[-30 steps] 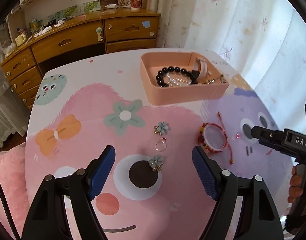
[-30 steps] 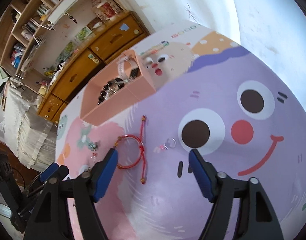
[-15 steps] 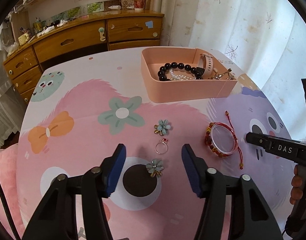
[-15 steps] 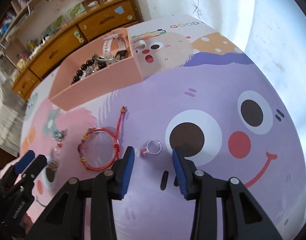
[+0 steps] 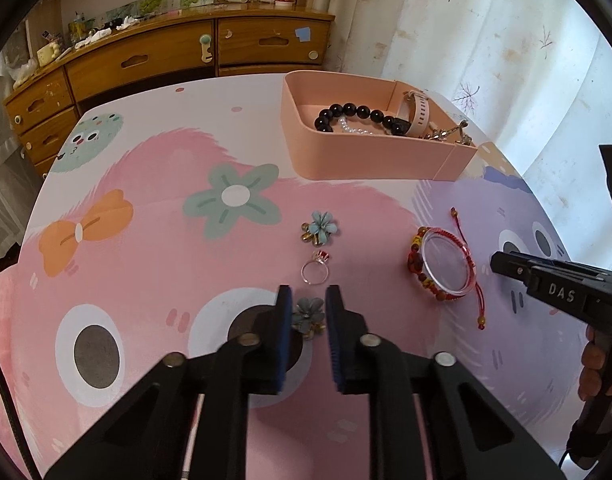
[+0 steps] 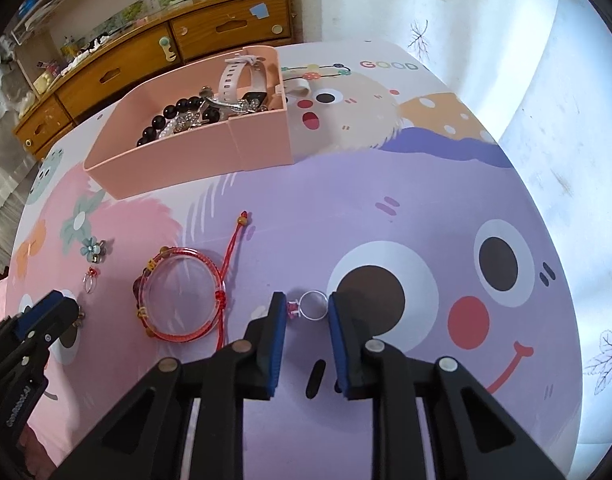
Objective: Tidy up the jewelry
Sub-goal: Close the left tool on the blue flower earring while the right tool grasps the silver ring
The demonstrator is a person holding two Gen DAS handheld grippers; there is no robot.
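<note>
My left gripper [image 5: 308, 308] is shut on a grey-blue flower clip [image 5: 308, 313] that lies on the table. A silver ring with a red stone [image 5: 316, 269] and a second blue flower clip [image 5: 320, 227] lie just beyond it. My right gripper [image 6: 306, 307] is shut on a silver ring with a pink stone [image 6: 312, 306], also on the table. A red beaded bracelet with a clear bangle [image 6: 181, 297] lies to its left; it also shows in the left wrist view [image 5: 442, 267]. The pink box [image 5: 370, 148] holds a black bead bracelet, pearls and a watch.
A cartoon-printed cloth [image 5: 153, 216] covers the table. A wooden dresser [image 5: 153, 56] with clutter stands behind it. A curtain [image 5: 486, 32] hangs at the right. The right gripper's body [image 5: 566, 292] reaches in from the right in the left wrist view.
Both grippers have moved down to the table and closed: the left around the flower clip, the right around the pink-stone ring.
</note>
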